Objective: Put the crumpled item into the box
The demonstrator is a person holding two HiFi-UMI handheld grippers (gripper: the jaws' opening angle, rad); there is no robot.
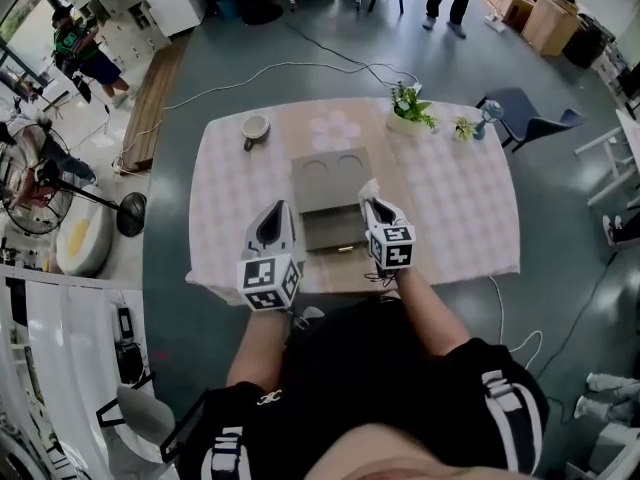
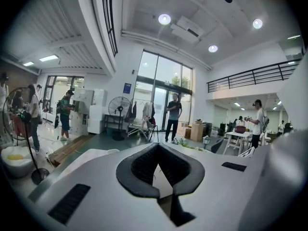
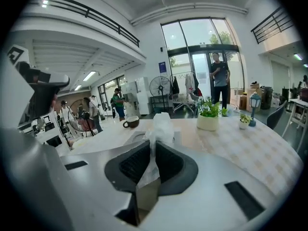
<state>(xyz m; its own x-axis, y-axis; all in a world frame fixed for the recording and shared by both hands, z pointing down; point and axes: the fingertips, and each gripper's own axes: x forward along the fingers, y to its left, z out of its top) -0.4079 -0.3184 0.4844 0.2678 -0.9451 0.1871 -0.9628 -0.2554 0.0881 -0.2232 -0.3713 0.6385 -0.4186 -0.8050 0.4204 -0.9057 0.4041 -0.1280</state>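
Checked tablecloth (image 1: 460, 208) spread in the glass-fronted hall (image 3: 202, 47), right gripper (image 3: 153, 146) pinching the crumpled item (image 3: 161, 126) by the box (image 1: 330, 183), left gripper (image 2: 158, 146) closed empty.

Crumpled item (image 3: 161, 123): lower part hidden inside right hand-held gripper (image 3: 153, 148); box (image 1: 330, 181) interior too small to tell.

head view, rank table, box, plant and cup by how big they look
1. table
2. box
3. plant
4. cup, only somewhat smaller than the plant
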